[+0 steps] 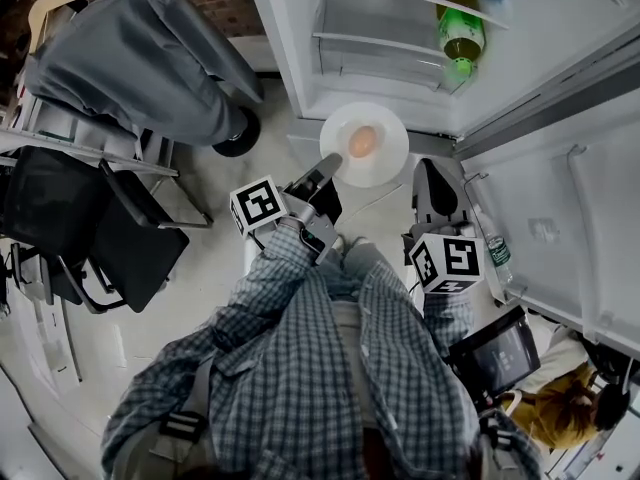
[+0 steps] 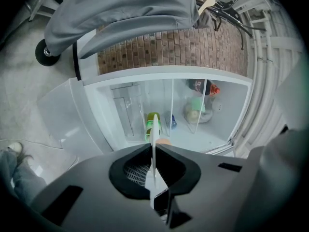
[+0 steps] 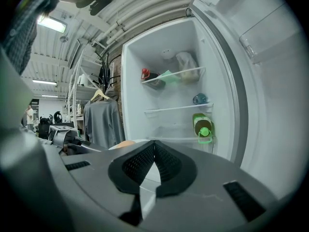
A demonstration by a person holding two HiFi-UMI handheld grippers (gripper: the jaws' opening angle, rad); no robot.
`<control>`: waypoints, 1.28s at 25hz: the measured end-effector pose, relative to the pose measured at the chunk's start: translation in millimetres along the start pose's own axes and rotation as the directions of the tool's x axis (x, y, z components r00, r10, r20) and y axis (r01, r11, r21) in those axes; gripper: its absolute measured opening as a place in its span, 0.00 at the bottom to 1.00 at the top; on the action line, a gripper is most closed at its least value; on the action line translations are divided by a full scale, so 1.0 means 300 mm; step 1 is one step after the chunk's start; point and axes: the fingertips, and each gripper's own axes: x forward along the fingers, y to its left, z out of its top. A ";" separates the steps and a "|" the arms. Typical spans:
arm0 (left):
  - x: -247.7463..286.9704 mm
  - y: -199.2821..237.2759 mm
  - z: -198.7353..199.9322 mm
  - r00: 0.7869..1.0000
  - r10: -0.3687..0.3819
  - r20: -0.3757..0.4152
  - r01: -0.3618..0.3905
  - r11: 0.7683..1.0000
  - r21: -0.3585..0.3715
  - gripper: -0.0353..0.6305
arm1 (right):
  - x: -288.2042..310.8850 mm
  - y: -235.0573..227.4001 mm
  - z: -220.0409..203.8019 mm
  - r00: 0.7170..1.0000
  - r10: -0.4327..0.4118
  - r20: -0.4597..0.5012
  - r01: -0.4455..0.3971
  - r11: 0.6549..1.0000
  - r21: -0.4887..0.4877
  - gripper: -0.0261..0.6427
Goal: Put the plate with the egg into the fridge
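So the left gripper [image 1: 328,166] had its jaws clamped tight on the near rim of the white plate [image 1: 386,126], with the egg [image 1: 362,141] sitting roughly in the middle of it. The plate was held out level right at the front of the open fridge [image 1: 290,58], not resting on any shelf. In the left gripper view the plate showed edge-on as a thin white line between the jaws. The right gripper [image 1: 427,168] hung just beside the plate, jaws closed together with nothing in them. A green bottle [image 1: 460,33] lay on a shelf inside, and a grey jacket [image 1: 150,58] was draped over a chair off to the left.
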 end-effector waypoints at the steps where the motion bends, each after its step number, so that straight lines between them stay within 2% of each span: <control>1: 0.001 0.003 0.002 1.000 0.002 0.001 -0.002 1.000 0.000 0.08 | 0.003 -0.002 -0.002 1.000 -0.001 -0.003 0.001 1.000 0.001 0.05; 5: 0.002 0.013 0.019 1.000 0.009 0.015 -0.009 1.000 -0.006 0.08 | 0.019 0.003 0.000 1.000 0.008 -0.003 -0.008 1.000 -0.003 0.05; 10: 0.011 0.005 0.048 1.000 0.011 0.029 -0.012 1.000 0.007 0.08 | 0.054 -0.001 -0.005 1.000 0.016 -0.012 -0.017 0.998 -0.053 0.05; 15: 0.036 -0.008 0.088 0.999 0.005 0.046 -0.006 1.000 0.013 0.08 | 0.115 -0.009 0.022 0.999 0.037 0.002 -0.037 0.998 -0.048 0.05; 29: 0.195 -0.034 0.185 0.998 -0.013 0.055 0.013 1.000 0.014 0.08 | 0.270 -0.087 0.098 0.999 0.052 -0.001 -0.052 0.991 -0.125 0.05; 32: 0.214 -0.021 0.201 0.999 0.010 0.052 -0.011 1.000 0.021 0.08 | 0.294 -0.101 0.110 0.999 0.048 -0.006 -0.048 0.989 -0.137 0.05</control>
